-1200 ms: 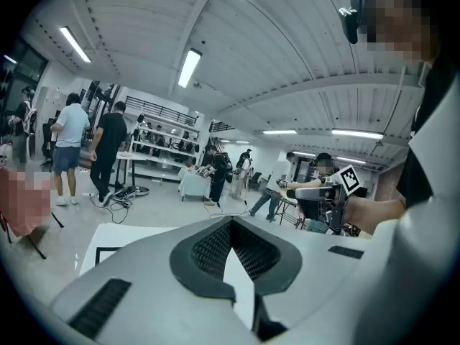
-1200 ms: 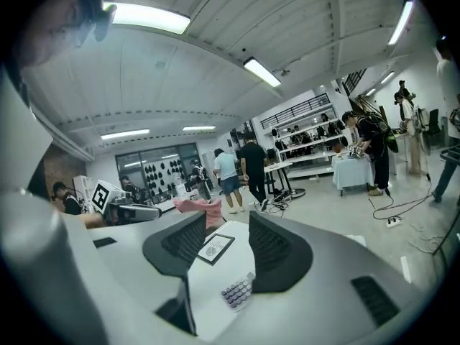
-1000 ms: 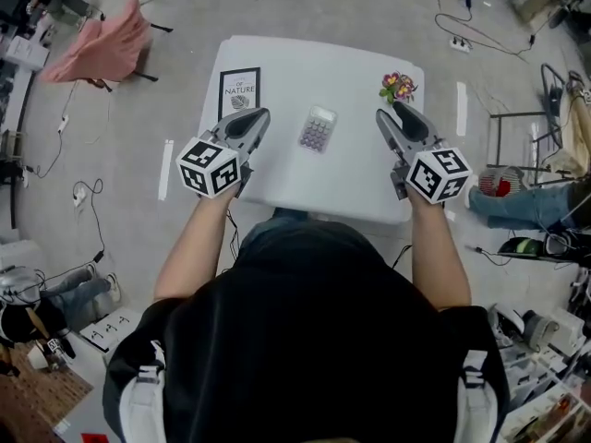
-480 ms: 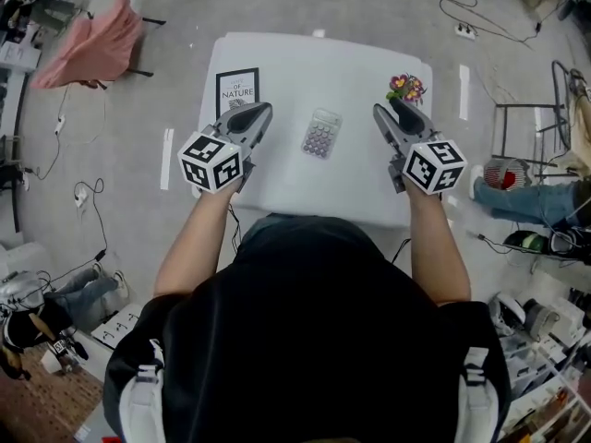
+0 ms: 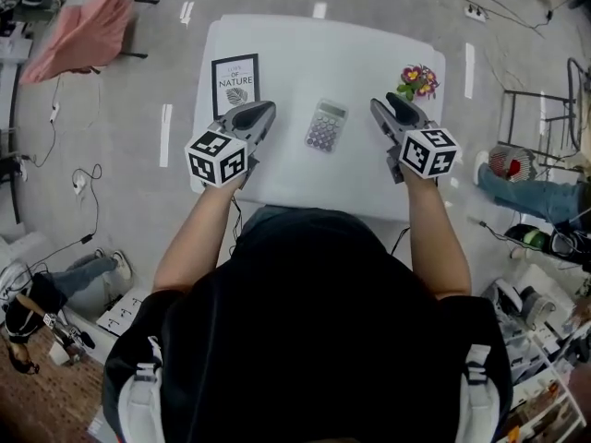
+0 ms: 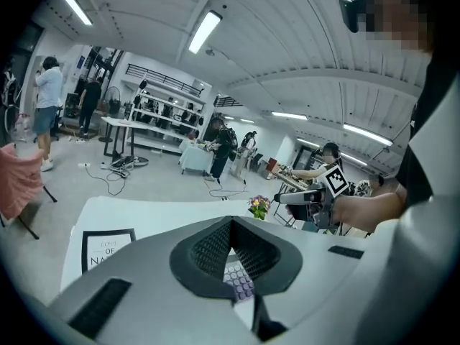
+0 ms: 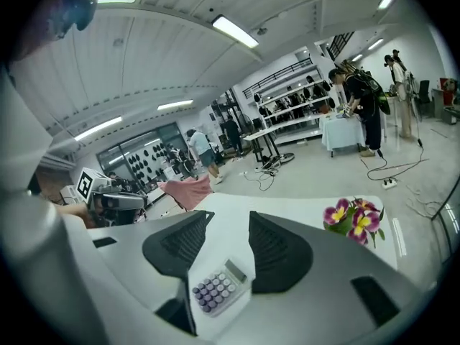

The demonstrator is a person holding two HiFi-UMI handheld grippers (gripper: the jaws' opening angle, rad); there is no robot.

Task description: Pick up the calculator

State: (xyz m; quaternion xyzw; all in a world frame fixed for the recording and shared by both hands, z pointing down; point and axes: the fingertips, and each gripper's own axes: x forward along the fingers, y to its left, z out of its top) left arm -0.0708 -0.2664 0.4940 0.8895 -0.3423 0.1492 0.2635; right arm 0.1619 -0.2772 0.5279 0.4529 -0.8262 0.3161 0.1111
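Right gripper view: right tongs (image 7: 230,218) stand wide apart with nothing gripped; the calculator (image 7: 219,287) shows in the gap, lying flat on the table (image 7: 237,208), untouched. Left gripper view: left tongs (image 6: 231,221) have tips together, empty, with the calculator visible below them. Head view: both forearms reach forward over the table's near edge, and both tongs tilt forward and down. The calculator sits mid-table between them, apart from both. A framed print (image 5: 235,85) lies beyond the left tongs, flowers (image 5: 418,80) beyond the right.
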